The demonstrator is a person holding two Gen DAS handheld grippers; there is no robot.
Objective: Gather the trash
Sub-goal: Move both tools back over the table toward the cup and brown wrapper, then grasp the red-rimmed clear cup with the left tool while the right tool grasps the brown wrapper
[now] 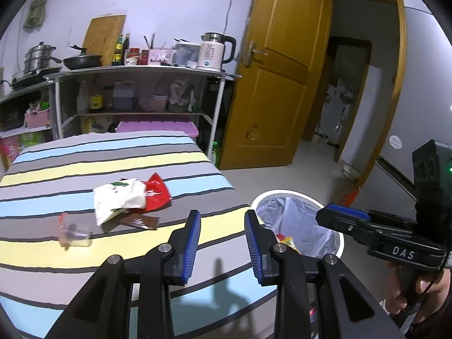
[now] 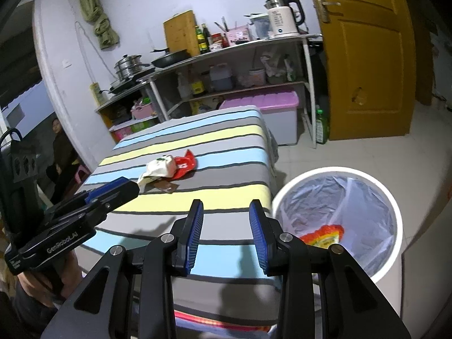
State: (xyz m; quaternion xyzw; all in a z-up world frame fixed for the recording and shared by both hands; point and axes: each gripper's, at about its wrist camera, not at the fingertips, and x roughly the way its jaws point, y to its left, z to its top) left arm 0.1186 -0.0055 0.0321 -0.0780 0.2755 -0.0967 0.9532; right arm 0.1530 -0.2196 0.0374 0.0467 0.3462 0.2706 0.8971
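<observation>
Blue ribbed pads line both pairs of tongs, and each pair stands parted with nothing between the pads. The left tongs [image 1: 222, 243] hang over the near edge of the striped-cloth worktop [image 1: 84, 169], banded in grey, pale blue and pale yellow. The right tongs [image 2: 226, 233] hover above the same near edge, close to the bin side, and a hand [image 1: 418, 291] grips their black handle at the right margin of the left wrist view.

Just beside the worktop's right corner stands the round white trash bin [image 2: 391, 195], lined with a clear plastic bag; a red-and-yellow snack wrapper [image 2: 325, 233] lies inside it.

Farther in on the cloth, the remaining trash sits in a loose cluster. A small clear plastic bag with brown bits [image 1: 72, 230] lies apart on the left. A crumpled white paper packet with green print [image 1: 118, 197] overlaps a flat brown wrapper [image 1: 141, 221] at its near edge and touches a red plastic wrapper [image 1: 156, 195] on its far right side.

Beyond the worktop, a white-framed metal shelf rack [image 1: 217, 99] holds a white electric kettle [image 1: 212, 52], bottles, a black frying pan [image 1: 82, 60] and a stacked steel steamer pot [image 1: 39, 56]. A pink-lidded storage box [image 2: 265, 104] sits under the rack. An ochre wooden door [image 1: 276, 84] stands open to the right.
</observation>
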